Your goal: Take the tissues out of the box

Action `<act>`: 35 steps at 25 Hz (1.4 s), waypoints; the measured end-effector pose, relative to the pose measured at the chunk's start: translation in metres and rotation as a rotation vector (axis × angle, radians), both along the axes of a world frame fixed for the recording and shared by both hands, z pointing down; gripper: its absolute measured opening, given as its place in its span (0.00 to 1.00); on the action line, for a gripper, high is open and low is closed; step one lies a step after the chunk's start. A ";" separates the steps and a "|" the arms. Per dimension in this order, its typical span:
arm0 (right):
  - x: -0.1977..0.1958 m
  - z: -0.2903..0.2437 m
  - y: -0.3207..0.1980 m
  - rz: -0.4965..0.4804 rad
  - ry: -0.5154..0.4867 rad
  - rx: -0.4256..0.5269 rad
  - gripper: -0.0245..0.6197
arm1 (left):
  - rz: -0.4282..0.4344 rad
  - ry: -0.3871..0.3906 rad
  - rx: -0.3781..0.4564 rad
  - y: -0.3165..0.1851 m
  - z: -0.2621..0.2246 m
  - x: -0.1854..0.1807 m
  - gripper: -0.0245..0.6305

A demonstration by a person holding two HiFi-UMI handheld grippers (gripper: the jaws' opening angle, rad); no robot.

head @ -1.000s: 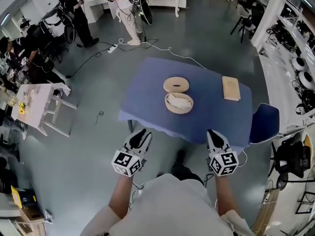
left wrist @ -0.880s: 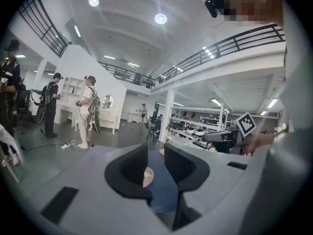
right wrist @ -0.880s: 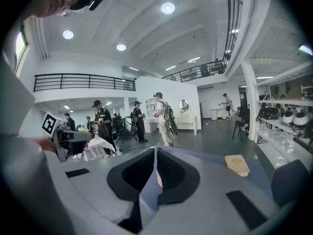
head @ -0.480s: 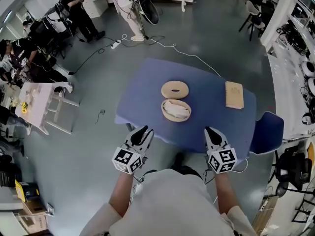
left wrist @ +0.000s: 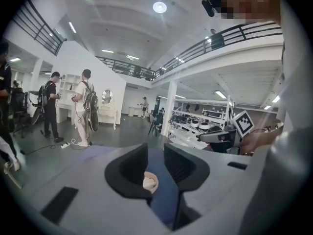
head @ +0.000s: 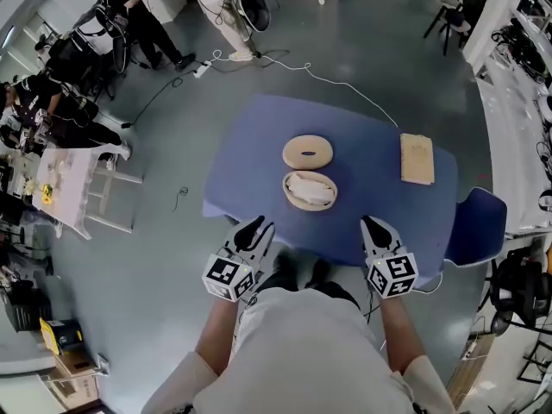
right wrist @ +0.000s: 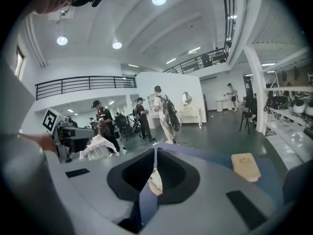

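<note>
Starting at the far left, a few people stand on the grey floor, and a white side table sits nearer, all well apart from the action. Next over, the left gripper hovers at the near edge of the blue desk. In the left gripper view its fingers are spread, with nothing between them but a distant glimpse of the box.

Centre of the desk now: a round pale lid lies flat. Just on its near side sits the open round box, with the white tissues lying inside it. Neither gripper touches the box; both hang short of it, one to either side.

On to the right gripper, also at the desk's near edge. In the right gripper view its fingers meet at the tips, pinching nothing, and the box peeps through the sliver below them. Farther right, a flat tan slab rests near the desk's right edge, and a blue chair stands just beside that corner.
</note>
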State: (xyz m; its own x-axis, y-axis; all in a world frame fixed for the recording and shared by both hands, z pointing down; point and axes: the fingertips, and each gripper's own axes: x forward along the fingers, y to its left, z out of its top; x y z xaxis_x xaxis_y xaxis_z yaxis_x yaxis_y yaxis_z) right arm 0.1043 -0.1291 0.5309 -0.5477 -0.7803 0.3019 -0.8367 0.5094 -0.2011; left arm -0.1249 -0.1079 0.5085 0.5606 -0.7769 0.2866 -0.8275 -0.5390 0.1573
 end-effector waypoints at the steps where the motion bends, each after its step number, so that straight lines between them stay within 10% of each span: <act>1: -0.005 0.001 -0.003 0.005 0.001 -0.005 0.10 | 0.011 -0.006 -0.004 -0.005 0.001 -0.003 0.21; 21: -0.023 0.070 -0.058 0.243 0.050 -0.154 0.10 | 0.538 -0.282 -0.158 -0.127 0.147 0.048 0.21; 35: -0.002 0.126 -0.065 0.419 -0.023 -0.292 0.10 | 0.923 -0.646 -0.241 -0.162 0.325 0.118 0.23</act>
State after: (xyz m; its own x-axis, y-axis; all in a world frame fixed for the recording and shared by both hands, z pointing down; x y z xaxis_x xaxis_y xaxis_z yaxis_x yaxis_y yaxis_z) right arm 0.1023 -0.1945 0.6574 -0.2149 -0.8193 0.5316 -0.9506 0.0507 -0.3061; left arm -0.0072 -0.2703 0.8335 0.5816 -0.0330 0.8128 -0.0964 -0.9949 0.0286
